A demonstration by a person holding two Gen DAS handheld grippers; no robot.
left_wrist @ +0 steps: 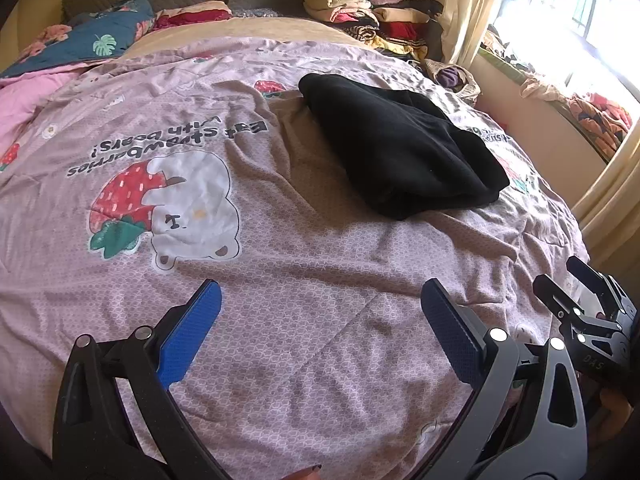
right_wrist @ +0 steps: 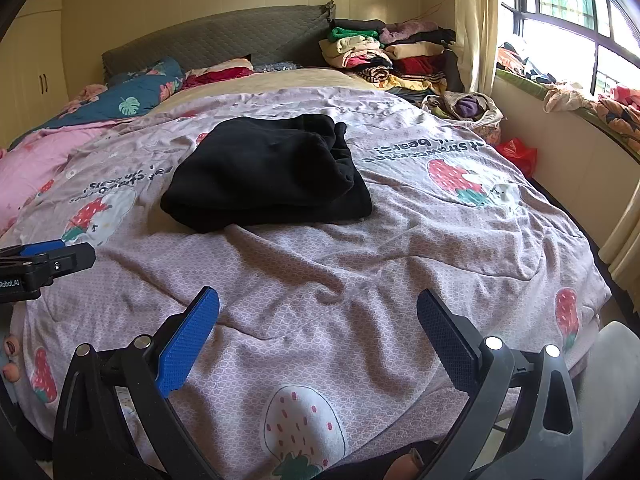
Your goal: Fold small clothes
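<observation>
While black garment [right_wrist: 264, 172] lay folded on bed [right_wrist: 360, 280], left claw [left_wrist: 320, 332] and right claw [right_wrist: 318, 332] gaped wide, empty; next likely: fetch another piece

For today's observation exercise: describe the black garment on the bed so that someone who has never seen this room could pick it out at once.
Start at the bed, covered by a mauve quilt printed with strawberries and bears. Near its middle, beyond both open grippers, lies the black garment, folded into a compact bundle. It is the only plain dark item on the quilt; the other clothes are stacked by the headboard.

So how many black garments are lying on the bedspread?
1: the black garment lies folded mid-bed on the pink strawberry bedspread, ahead of both open claws. Others may hide in the far clothes pile.
</observation>
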